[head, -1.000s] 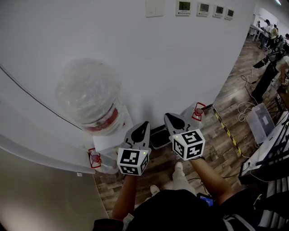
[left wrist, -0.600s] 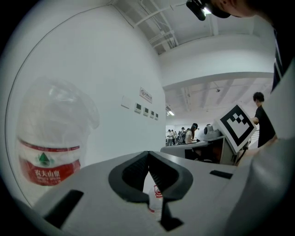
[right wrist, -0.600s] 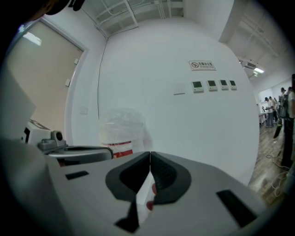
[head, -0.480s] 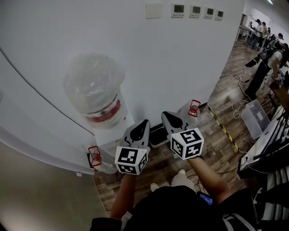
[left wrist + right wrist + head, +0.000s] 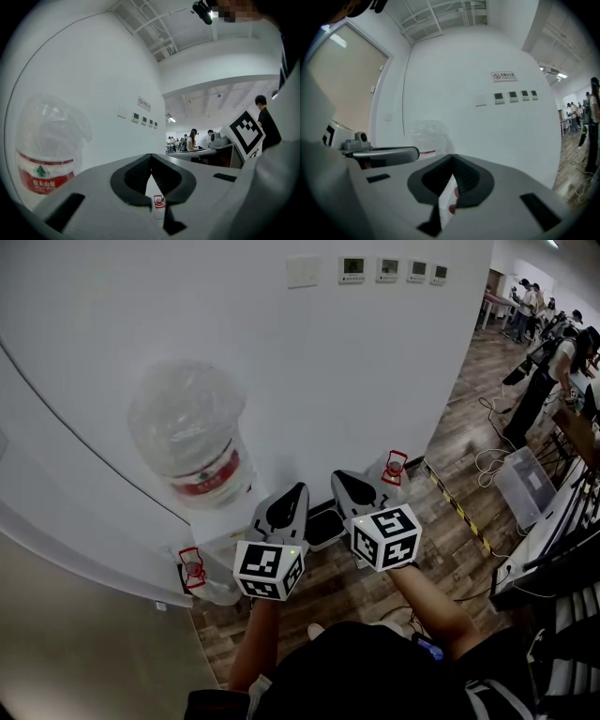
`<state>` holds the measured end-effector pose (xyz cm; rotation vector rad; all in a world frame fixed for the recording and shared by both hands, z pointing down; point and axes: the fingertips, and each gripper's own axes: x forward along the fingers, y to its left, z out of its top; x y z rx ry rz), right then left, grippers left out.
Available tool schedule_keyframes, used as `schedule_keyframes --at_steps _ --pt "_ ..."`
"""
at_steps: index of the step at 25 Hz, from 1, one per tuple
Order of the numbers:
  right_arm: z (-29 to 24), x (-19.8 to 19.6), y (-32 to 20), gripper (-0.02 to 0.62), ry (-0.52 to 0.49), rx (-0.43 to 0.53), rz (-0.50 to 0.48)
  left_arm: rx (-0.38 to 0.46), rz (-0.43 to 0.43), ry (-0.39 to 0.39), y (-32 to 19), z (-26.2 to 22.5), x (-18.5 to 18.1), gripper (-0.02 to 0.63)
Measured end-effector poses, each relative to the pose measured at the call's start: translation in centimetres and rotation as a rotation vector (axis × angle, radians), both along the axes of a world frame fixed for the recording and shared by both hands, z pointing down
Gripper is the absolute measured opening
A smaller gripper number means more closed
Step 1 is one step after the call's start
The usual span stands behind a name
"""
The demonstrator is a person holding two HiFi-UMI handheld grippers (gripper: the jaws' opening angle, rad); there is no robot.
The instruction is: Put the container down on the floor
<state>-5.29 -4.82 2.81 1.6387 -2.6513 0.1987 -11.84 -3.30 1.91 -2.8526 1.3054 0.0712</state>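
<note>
A big clear water jug [image 5: 187,432] with a red label stands upside down on a white dispenser [image 5: 225,532] against the wall. It also shows in the left gripper view as the jug [image 5: 49,150] and in the right gripper view as the jug [image 5: 426,135]. My left gripper [image 5: 296,491] and right gripper [image 5: 338,479] hang side by side in front of the dispenser, below and right of the jug, apart from it. Both are shut with nothing held: left gripper [image 5: 150,165], right gripper [image 5: 452,161].
A clear jug with a red handle [image 5: 194,570] stands on the wood floor left of the dispenser, another [image 5: 391,471] to its right. A yellow-black strip [image 5: 459,512] runs along the floor. Desks, a plastic bin [image 5: 520,486] and people stand at the right. Wall panels [image 5: 389,269] hang above.
The head view has drifted a little, so the jug and floor sit slightly differently in it. Both grippers stay shut and keep their place before the dispenser.
</note>
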Motion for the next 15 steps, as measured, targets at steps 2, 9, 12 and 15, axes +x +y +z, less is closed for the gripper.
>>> schedule_keyframes --at_steps 2,9,12,15 --pt "-0.2 1.0 0.4 0.029 0.001 0.003 -0.001 0.004 0.005 0.005 0.3 -0.4 1.2 0.017" --pt "-1.6 4.6 1.5 0.029 -0.008 0.018 -0.001 -0.002 0.014 0.010 1.5 -1.2 4.8 0.017" --pt "-2.0 5.7 2.0 0.029 -0.009 0.030 -0.003 -0.005 0.021 0.019 2.1 -1.4 6.0 0.017" --pt "-2.2 6.5 2.5 0.029 -0.009 0.036 -0.008 -0.006 0.006 0.014 2.6 -1.3 6.6 0.017"
